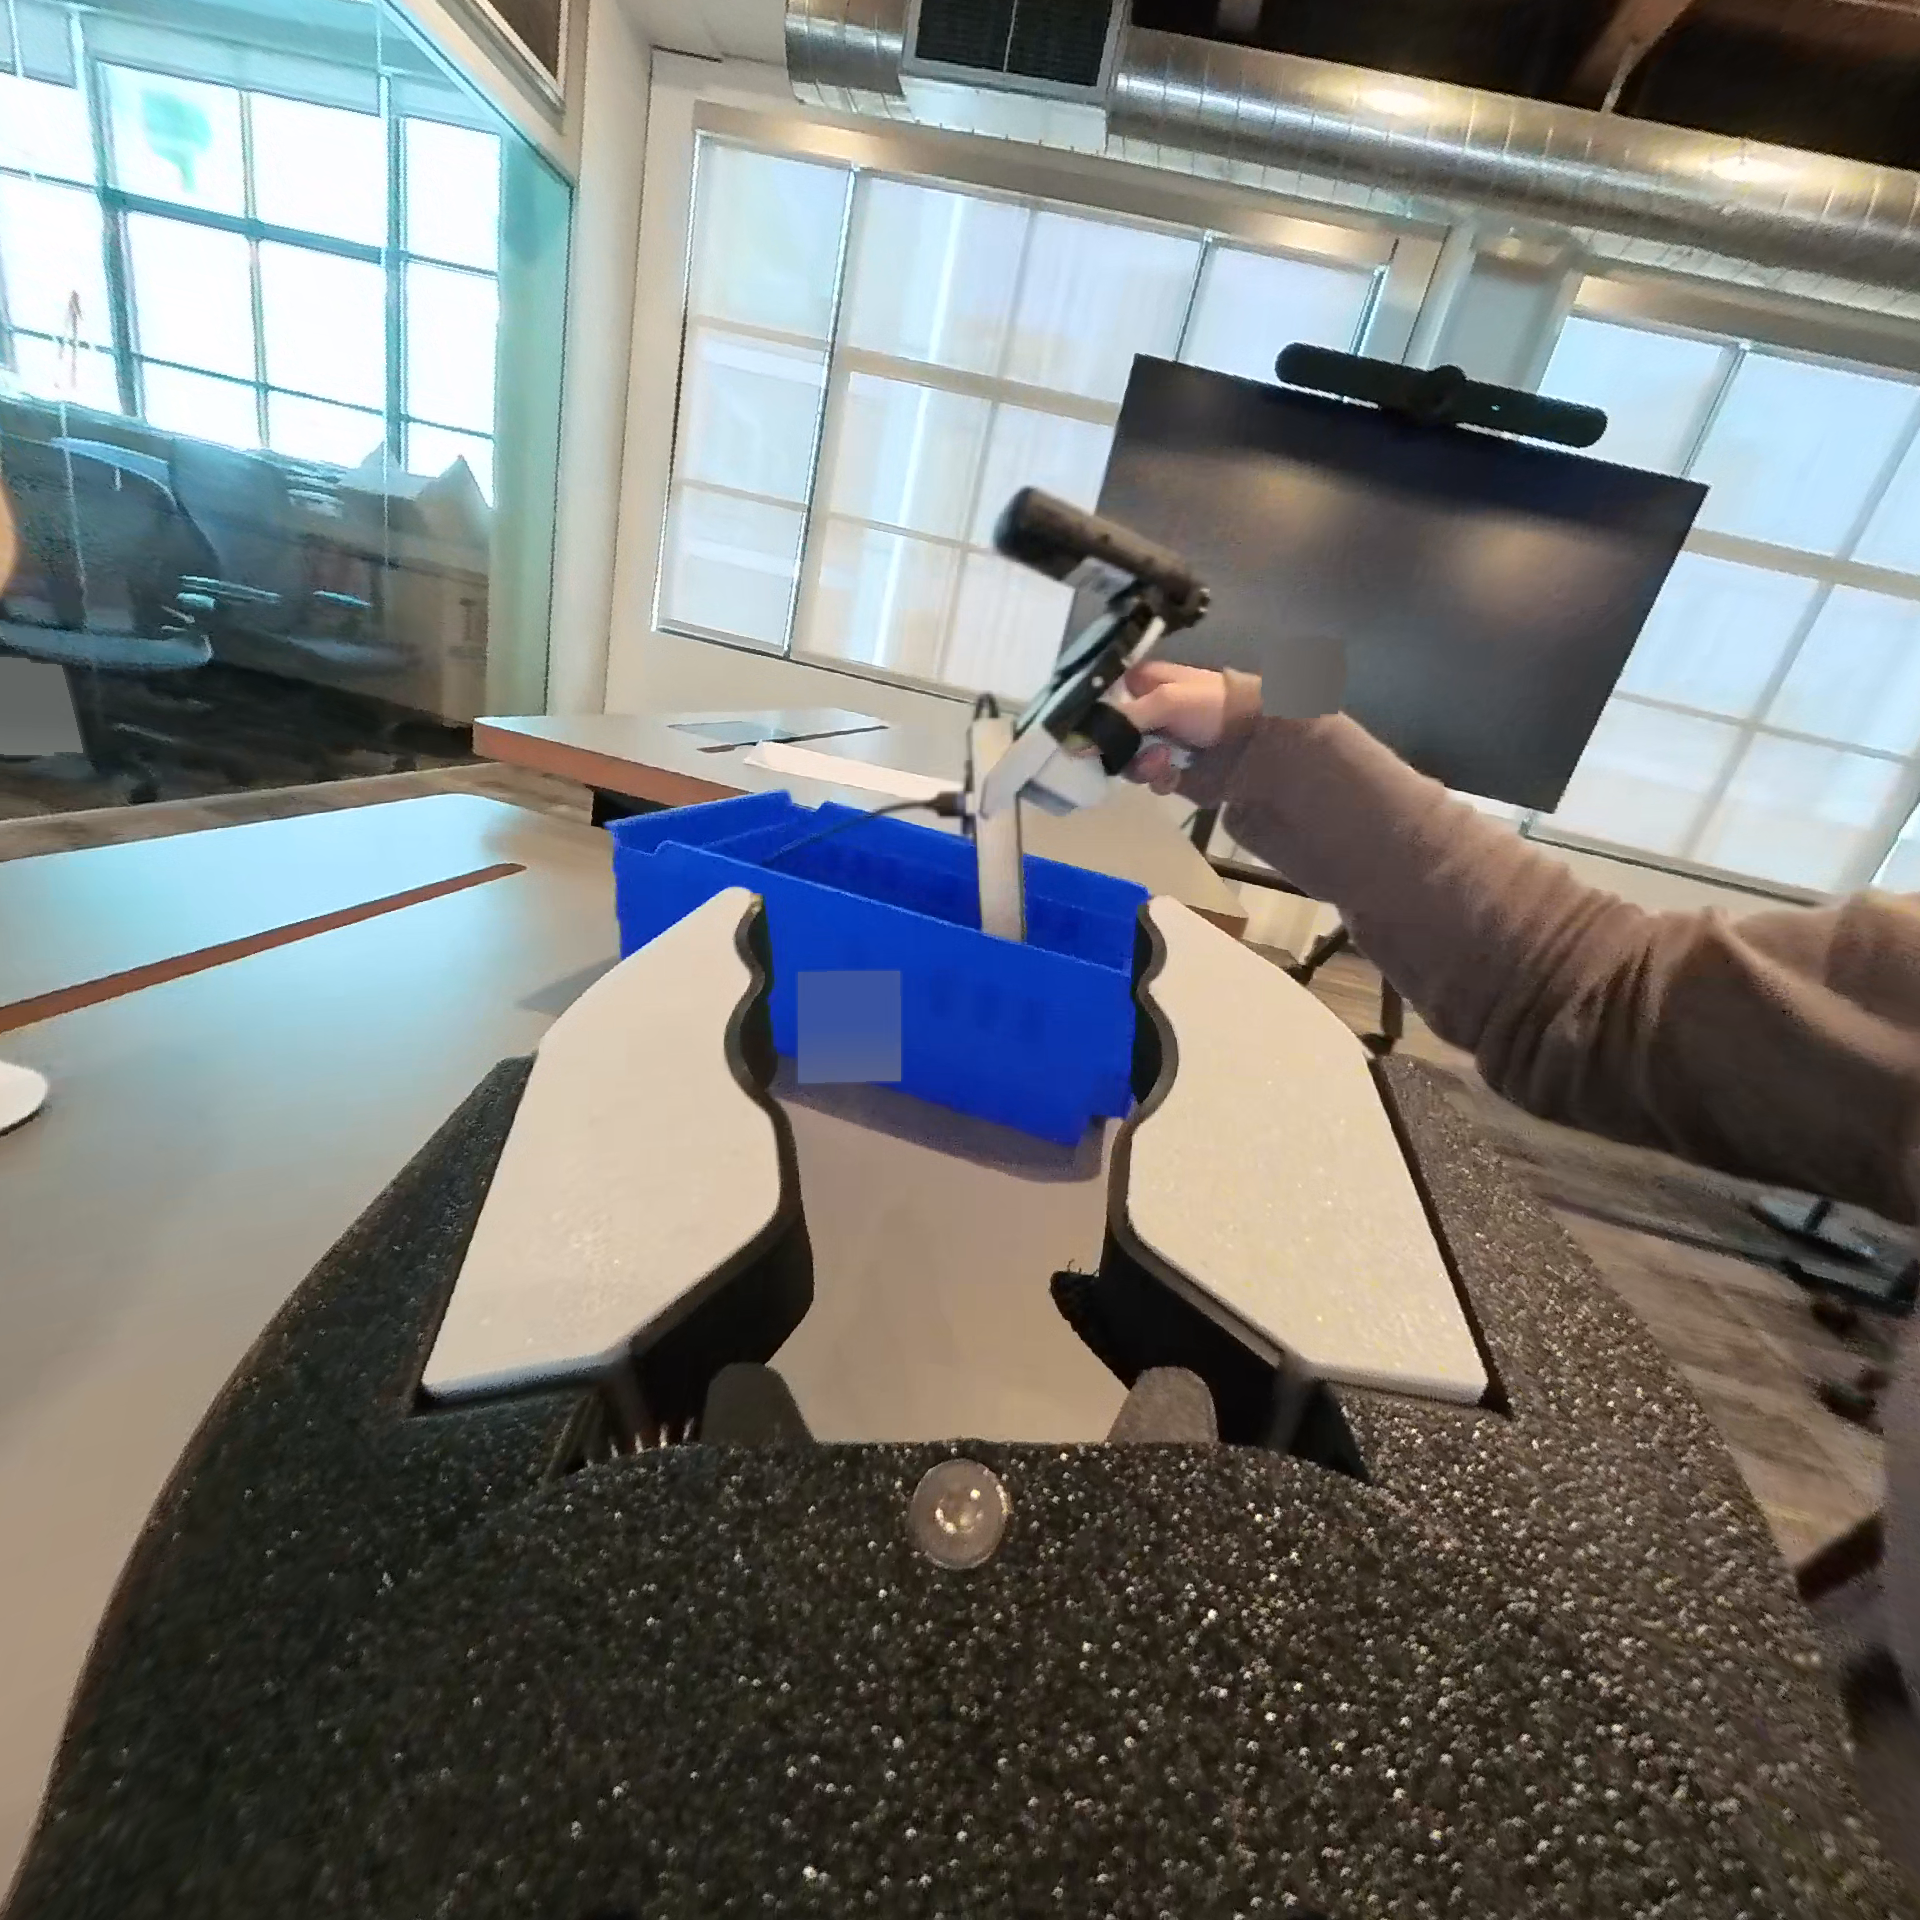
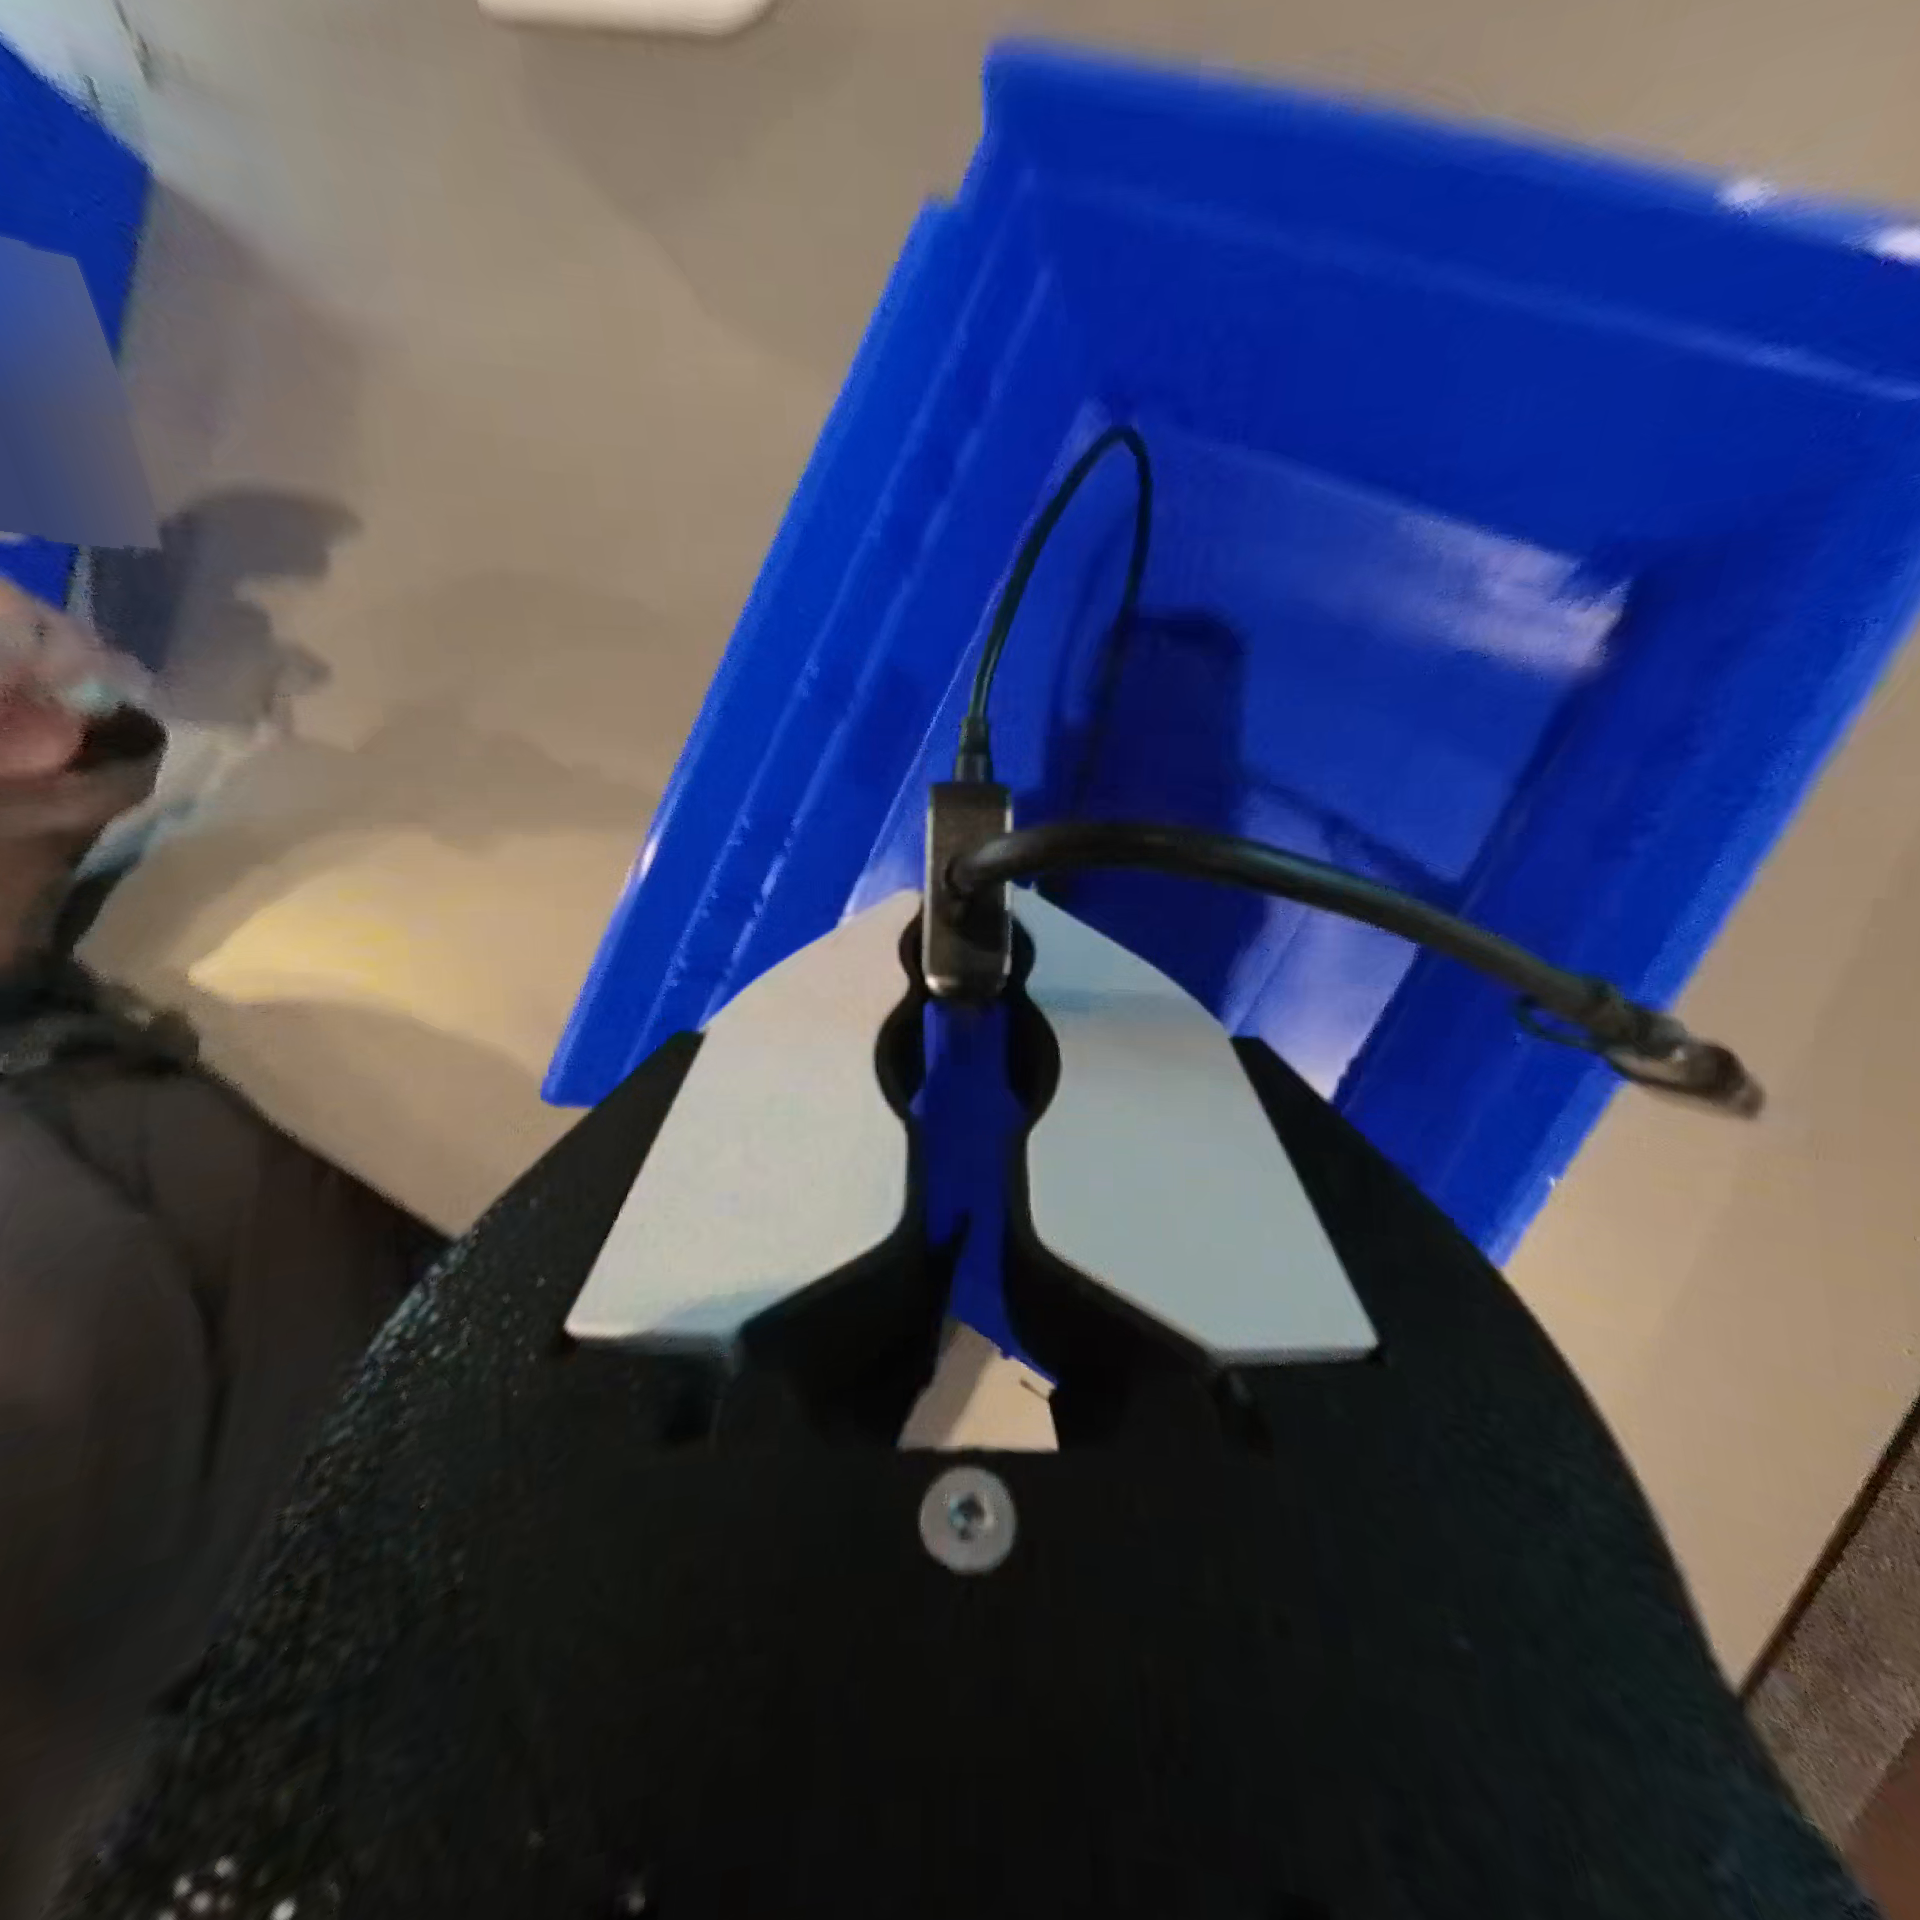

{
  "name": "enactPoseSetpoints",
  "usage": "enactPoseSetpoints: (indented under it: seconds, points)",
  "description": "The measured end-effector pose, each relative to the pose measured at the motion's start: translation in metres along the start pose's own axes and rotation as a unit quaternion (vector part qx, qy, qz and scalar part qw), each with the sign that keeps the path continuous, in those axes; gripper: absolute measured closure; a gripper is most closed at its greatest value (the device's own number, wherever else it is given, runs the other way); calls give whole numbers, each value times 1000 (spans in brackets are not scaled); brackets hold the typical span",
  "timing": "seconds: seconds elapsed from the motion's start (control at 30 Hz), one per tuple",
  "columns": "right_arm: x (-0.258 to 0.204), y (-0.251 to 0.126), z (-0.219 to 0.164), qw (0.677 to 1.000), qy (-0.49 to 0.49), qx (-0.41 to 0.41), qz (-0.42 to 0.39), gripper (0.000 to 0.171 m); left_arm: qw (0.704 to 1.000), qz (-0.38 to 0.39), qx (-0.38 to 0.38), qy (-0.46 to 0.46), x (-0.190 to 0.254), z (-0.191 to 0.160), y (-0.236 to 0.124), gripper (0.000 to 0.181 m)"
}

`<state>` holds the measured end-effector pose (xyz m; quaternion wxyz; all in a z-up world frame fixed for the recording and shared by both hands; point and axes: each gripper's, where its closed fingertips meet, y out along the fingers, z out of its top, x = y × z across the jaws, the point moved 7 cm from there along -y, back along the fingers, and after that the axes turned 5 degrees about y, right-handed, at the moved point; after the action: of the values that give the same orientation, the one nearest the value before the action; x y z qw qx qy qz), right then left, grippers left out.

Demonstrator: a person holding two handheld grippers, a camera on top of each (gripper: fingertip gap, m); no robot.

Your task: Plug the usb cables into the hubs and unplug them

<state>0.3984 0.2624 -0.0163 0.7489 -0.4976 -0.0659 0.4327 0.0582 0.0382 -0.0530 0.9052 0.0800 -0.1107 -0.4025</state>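
Observation:
My right gripper (image 2: 966,940) is shut on a small dark grey usb hub (image 2: 971,883) and holds it over the open blue bin (image 2: 1351,364). A thick black cable (image 2: 1299,883) runs from the hub to the right and ends in a loose plug (image 2: 1714,1075). A thin black cable (image 2: 1023,582) leaves the hub's far end and loops down into the bin. In the left wrist view the right gripper (image 1: 997,852) points down into the blue bin (image 1: 1018,1039), its fingertips hidden by the wall. My left gripper (image 1: 951,909) is open and empty, just short of the bin.
The bin stands on a grey table (image 1: 260,1091) with a brown stripe. A second blue bin (image 1: 686,842) sits close behind it. The person's brown sleeve (image 1: 1558,935) reaches in from the right. A dark screen on a stand (image 1: 1403,582) and another table (image 1: 644,743) stand beyond. About 30 cm separates my left fingertips from my right.

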Motion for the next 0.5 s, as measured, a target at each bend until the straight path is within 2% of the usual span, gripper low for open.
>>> enactPoseSetpoints:
  seconds: [0.07,0.17,0.3,0.5]
  points:
    - [5,16,3,998,-2,-66,25,160,1000,2,-6,6,1,-3,5,114]
    - [9,30,7,992,5,-116,54,160,1000,0,-16,14,4,-7,6,115]
    - [10,35,11,989,14,-128,77,160,999,14,-23,21,3,-12,2,115]
    - [16,45,18,989,37,-103,103,161,999,42,-6,27,-1,-11,-3,115]
